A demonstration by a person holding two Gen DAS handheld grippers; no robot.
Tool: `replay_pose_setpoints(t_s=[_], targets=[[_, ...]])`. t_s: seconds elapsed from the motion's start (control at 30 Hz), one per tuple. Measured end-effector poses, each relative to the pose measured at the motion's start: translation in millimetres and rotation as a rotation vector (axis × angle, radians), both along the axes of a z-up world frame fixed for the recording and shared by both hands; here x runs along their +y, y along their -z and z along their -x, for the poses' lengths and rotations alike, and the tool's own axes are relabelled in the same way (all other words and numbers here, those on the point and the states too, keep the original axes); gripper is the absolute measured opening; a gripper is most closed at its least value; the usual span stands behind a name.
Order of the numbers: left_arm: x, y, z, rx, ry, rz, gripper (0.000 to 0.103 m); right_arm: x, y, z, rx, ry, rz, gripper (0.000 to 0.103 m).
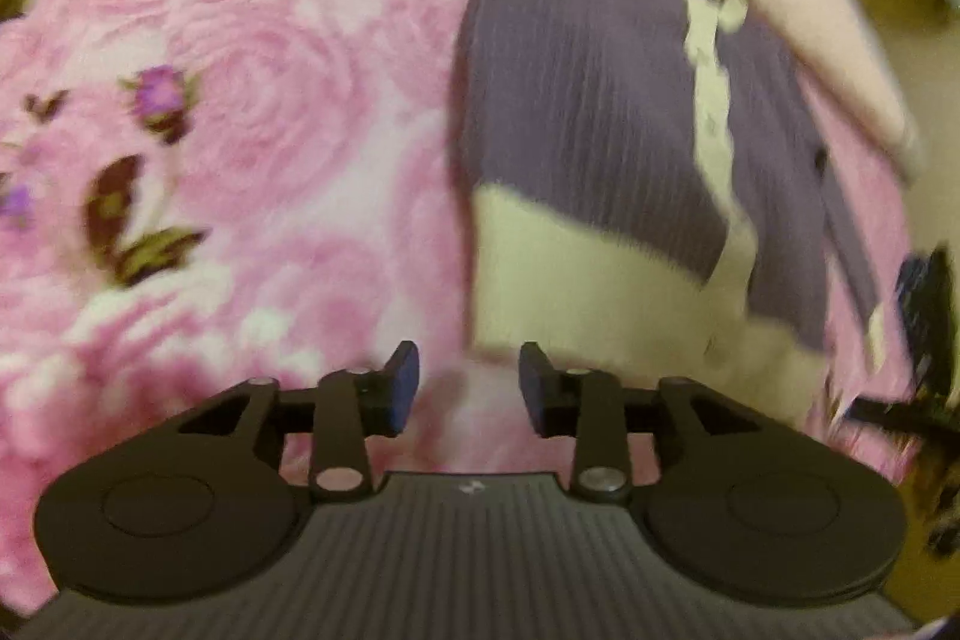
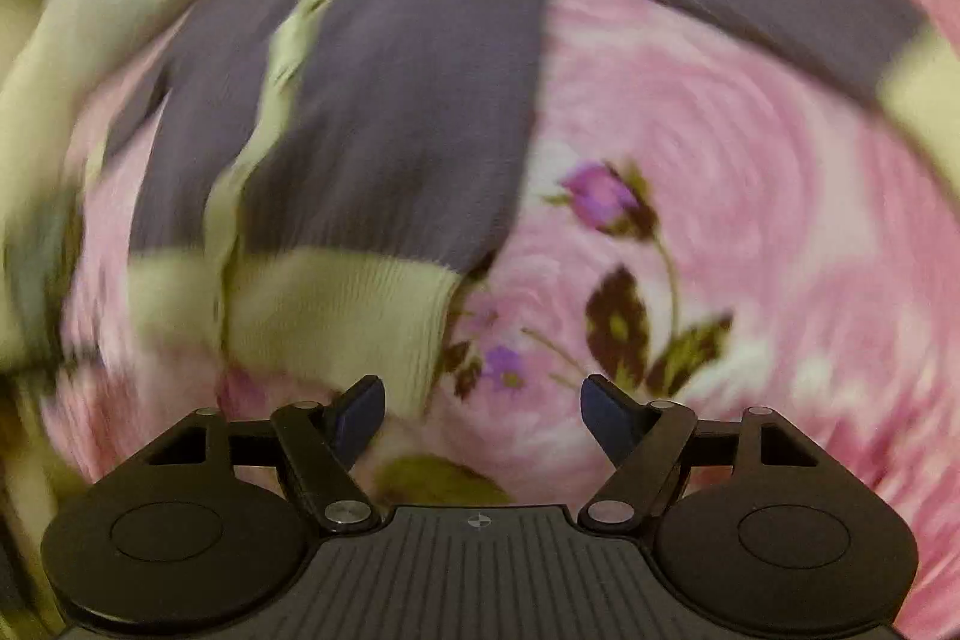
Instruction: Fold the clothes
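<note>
Left wrist view: the cardigan [image 1: 588,100] lies spread on the pink blanket [image 1: 252,40]; the left claw [image 1: 469,388] hovers narrowly parted, empty, just below its cream hem.

Right wrist view: the right claw [image 2: 483,415] gapes wide, empty, beside the hem corner — pinch both hem corners squarely before lifting, I'd judge.

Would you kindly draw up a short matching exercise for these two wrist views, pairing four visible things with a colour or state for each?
Column one:
1. cardigan body
2. cardigan hem band
3. bedspread
4. left gripper

Column two:
A. pink with a rose pattern
B. open, holding nothing
C. greyish purple ribbed knit
D. pale cream

Pairs: 1-C, 2-D, 3-A, 4-B
</note>
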State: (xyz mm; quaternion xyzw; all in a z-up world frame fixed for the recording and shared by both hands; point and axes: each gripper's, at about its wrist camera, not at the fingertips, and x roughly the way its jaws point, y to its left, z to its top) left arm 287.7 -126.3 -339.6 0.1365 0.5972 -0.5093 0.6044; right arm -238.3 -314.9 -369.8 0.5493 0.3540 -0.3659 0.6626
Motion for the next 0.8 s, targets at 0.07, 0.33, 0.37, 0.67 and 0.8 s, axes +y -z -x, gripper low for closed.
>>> replay_pose_setpoints(t_s=[0.07, 0.33, 0.37, 0.67, 0.8], targets=[[-7, 10, 1, 0.0, -0.045, 0.023, 0.047, 2, 13, 3, -0.079, 0.138, -0.018, 0.075], [-39, 46, -5, 0.137, -0.185, 0.088, 0.005, 13, 52, -23, -0.246, 0.353, -0.016, 0.03], [-41, 43, -1, 0.117, -0.161, 0.097, 0.005, 9, 53, -27, -0.259, 0.349, -0.038, 0.005], [-1, -9, 22, 0.143, -0.062, 0.174, 0.004, -18, -21, 22, -0.119, 0.21, 0.064, 0.004], [14, 16, 55, 0.052, -0.03, 0.017, 0.006, -17, -27, 48, -0.109, 0.271, 0.059, 0.005]])
